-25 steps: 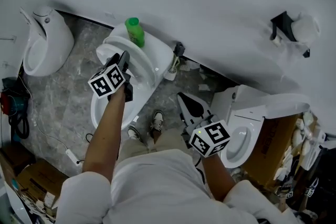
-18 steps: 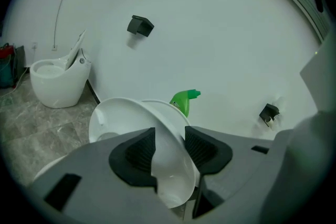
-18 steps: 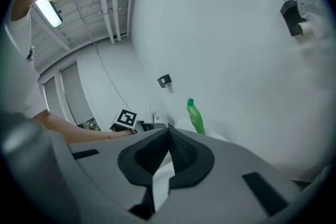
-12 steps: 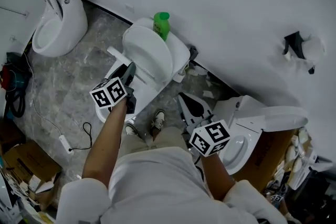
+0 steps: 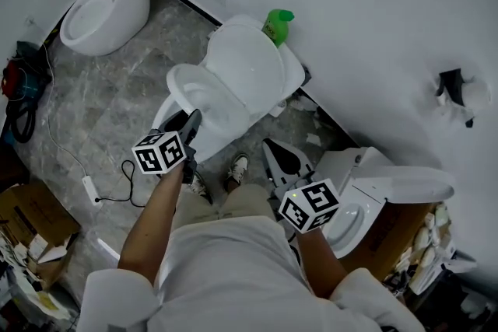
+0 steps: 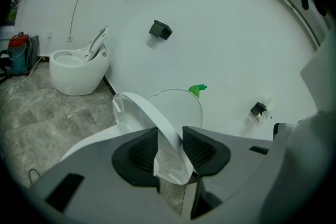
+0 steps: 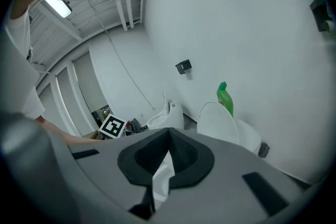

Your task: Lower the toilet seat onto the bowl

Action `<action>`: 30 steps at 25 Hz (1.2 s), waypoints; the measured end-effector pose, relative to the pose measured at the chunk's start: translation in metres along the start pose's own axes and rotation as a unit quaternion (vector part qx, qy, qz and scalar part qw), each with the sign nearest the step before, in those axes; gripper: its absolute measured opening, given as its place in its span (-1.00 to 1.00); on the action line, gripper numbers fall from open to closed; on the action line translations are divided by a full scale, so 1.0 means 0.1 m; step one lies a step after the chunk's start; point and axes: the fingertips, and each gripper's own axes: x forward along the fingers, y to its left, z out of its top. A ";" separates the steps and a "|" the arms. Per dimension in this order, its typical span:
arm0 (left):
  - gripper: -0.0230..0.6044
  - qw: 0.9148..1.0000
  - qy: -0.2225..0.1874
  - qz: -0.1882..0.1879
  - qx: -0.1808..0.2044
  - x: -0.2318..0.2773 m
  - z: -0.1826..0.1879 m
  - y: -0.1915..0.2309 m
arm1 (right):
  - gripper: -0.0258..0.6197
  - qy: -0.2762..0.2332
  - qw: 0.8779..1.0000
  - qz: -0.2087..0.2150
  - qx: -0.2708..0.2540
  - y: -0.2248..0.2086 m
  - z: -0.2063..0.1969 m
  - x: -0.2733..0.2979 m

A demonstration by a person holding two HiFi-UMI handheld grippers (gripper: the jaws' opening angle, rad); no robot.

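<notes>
Left gripper (image 6: 170,150): jaws just closing, clamped on toilet seat (image 6: 147,115) front rim. Seat tilted above bowl (image 6: 90,139). Right gripper (image 7: 169,132): jaws together, empty.

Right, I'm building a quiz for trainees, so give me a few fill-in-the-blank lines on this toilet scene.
1. The bottle behind the lid is ___.
2. The left tongs grip the ___.
3. The lid is not down but ___.
4. The right tongs hold ___.
Missing: green; seat; up; nothing.
The left jaws have just been closing, seat between them.
</notes>
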 end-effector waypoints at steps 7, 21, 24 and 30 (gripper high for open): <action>-0.45 0.999 0.012 0.024 -0.027 -0.43 -0.38 0.48 | -0.92 0.029 0.999 0.012 -0.014 0.33 -0.18 0.12; -0.43 0.997 0.056 0.038 -0.047 -0.77 -0.91 1.19 | -0.92 0.079 0.996 0.024 -0.030 0.86 -0.60 0.54; -0.43 0.996 0.066 0.039 -0.050 -0.81 -1.02 1.33 | -0.92 0.089 0.995 0.023 -0.031 0.93 -0.72 0.62; -0.42 0.995 0.070 0.039 -0.060 -0.88 -1.21 1.57 | -0.92 0.113 0.993 0.021 -0.028 1.05 -1.03 0.80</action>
